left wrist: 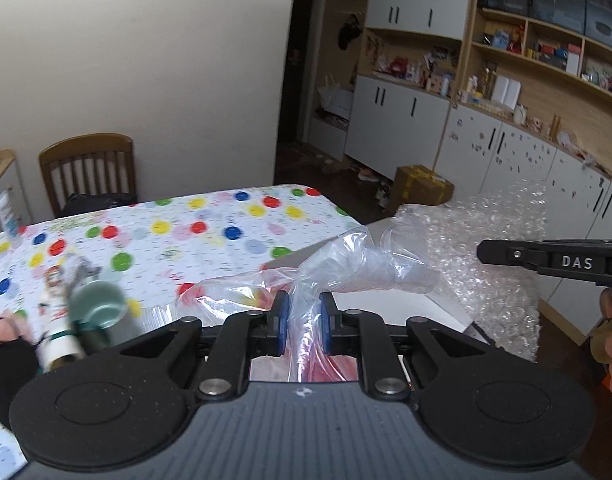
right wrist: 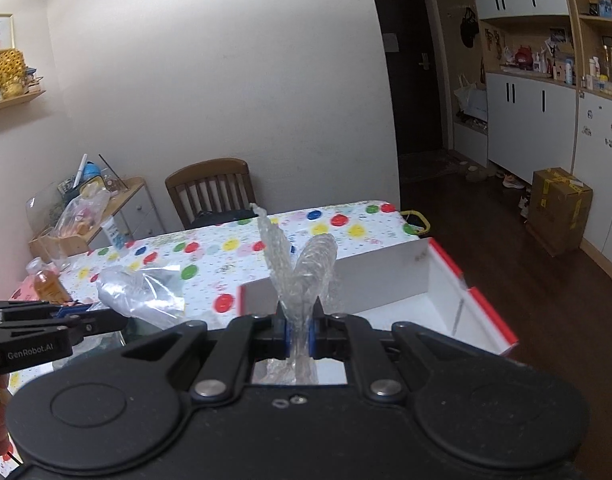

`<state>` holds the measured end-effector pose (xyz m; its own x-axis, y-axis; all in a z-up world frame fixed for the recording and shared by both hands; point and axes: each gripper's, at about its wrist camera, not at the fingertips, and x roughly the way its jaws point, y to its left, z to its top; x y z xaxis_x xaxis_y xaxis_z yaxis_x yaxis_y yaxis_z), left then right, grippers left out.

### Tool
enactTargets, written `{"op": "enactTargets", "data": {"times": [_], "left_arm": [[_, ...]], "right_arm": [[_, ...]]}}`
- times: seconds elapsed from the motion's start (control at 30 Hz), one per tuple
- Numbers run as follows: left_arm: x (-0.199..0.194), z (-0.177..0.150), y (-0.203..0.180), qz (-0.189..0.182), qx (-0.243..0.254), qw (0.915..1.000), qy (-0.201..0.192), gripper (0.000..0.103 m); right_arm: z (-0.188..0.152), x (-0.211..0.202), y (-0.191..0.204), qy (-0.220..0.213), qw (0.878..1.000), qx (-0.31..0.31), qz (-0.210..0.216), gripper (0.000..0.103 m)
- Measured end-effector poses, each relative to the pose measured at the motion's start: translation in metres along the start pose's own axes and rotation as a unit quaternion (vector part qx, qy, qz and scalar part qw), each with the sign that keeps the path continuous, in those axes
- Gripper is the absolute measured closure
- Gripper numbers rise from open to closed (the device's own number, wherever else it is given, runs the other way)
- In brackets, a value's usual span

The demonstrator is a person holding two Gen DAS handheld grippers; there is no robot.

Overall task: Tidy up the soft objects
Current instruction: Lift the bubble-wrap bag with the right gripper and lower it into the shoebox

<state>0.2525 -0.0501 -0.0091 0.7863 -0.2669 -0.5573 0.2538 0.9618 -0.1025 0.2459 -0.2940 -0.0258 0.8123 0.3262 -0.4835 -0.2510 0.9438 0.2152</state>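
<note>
My left gripper (left wrist: 303, 322) is shut on a clear plastic bag (left wrist: 346, 268) with a red strip, held above the polka-dot table (left wrist: 210, 224). The same bag (right wrist: 142, 292) shows at the left of the right wrist view, in front of the left gripper (right wrist: 82, 314). My right gripper (right wrist: 300, 336) is shut on a sheet of bubble wrap (right wrist: 306, 268), which sticks up in two folds over a white box with red edges (right wrist: 406, 276). In the left wrist view the bubble wrap (left wrist: 490, 264) hangs broad at the right, under the right gripper's body (left wrist: 554, 262).
On the table's left lie a teal cup (left wrist: 102, 308), a white tube (left wrist: 60, 332) and a dark cloth (left wrist: 6, 372). A wooden chair (right wrist: 214, 192) stands behind the table. A cardboard box (right wrist: 558, 208) sits on the floor by white cupboards (left wrist: 402, 108). A cluttered side cabinet (right wrist: 86, 216) is at the left.
</note>
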Motion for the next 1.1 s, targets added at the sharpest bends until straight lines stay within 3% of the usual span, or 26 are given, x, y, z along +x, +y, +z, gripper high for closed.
{"op": "enactTargets", "data": {"times": [0.2,0.47,0.8,1.1], "left_arm": [[0.044,0.017,-0.046,-0.014,0.026,0.9994,0.017,0.088],[0.114,0.029,-0.084,-0.013,0.031,0.9970,0.069,0.088],[0.200,0.037,-0.088,0.011,-0.014,0.9894,0.144,0.088],[0.254,0.030,-0.084,0.042,-0.034,0.9805,0.189,0.088]], "right_arm": [[0.004,0.017,-0.046,0.014,1.000,-0.003,0.005,0.096],[0.008,0.051,-0.091,0.040,0.999,-0.004,0.004,0.096],[0.006,0.106,-0.109,0.080,0.996,-0.036,-0.006,0.096],[-0.006,0.135,-0.119,0.111,0.992,-0.056,-0.016,0.096]]}}
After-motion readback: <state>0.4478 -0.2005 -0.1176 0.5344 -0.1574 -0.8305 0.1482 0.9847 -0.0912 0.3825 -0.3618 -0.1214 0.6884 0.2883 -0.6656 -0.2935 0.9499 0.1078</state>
